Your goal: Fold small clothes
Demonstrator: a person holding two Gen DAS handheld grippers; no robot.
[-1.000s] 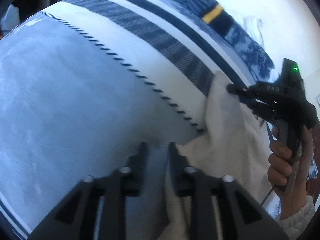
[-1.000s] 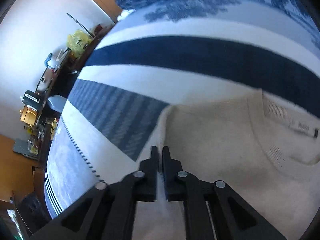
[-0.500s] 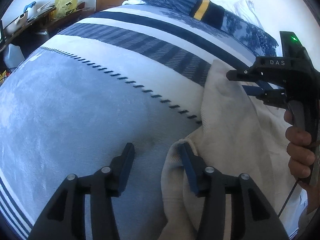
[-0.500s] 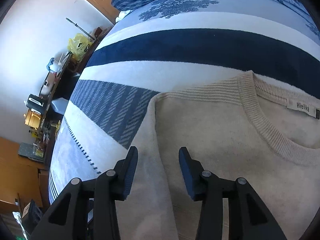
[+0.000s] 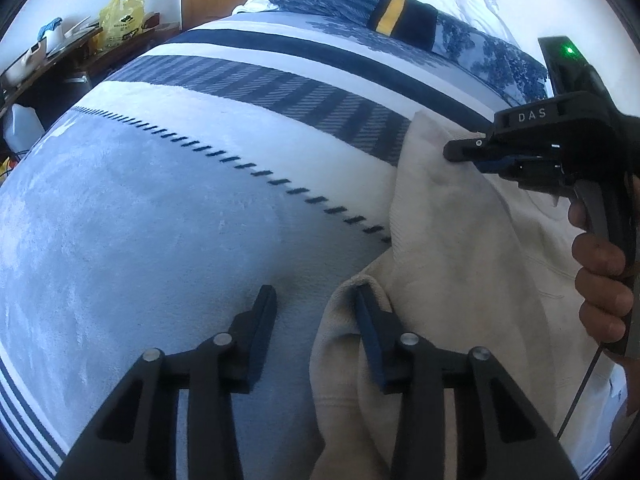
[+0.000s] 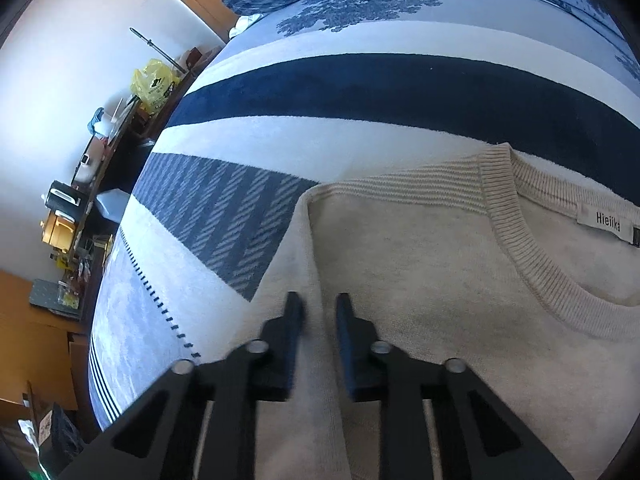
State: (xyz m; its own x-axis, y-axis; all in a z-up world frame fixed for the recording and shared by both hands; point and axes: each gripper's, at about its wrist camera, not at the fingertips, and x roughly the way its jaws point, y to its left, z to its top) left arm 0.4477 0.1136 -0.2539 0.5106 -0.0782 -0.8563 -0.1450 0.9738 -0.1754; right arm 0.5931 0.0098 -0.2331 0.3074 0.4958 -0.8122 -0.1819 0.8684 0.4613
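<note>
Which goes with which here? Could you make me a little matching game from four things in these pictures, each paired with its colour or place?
1. sweater
2. plastic bag
3. neck label
4. left gripper

a. yellow, on the side shelf
b. open, fingers astride the sleeve edge
c. beige, flat on the bed
d. white, inside the collar

Pairs: 1-c, 2-a, 3-d, 4-b
</note>
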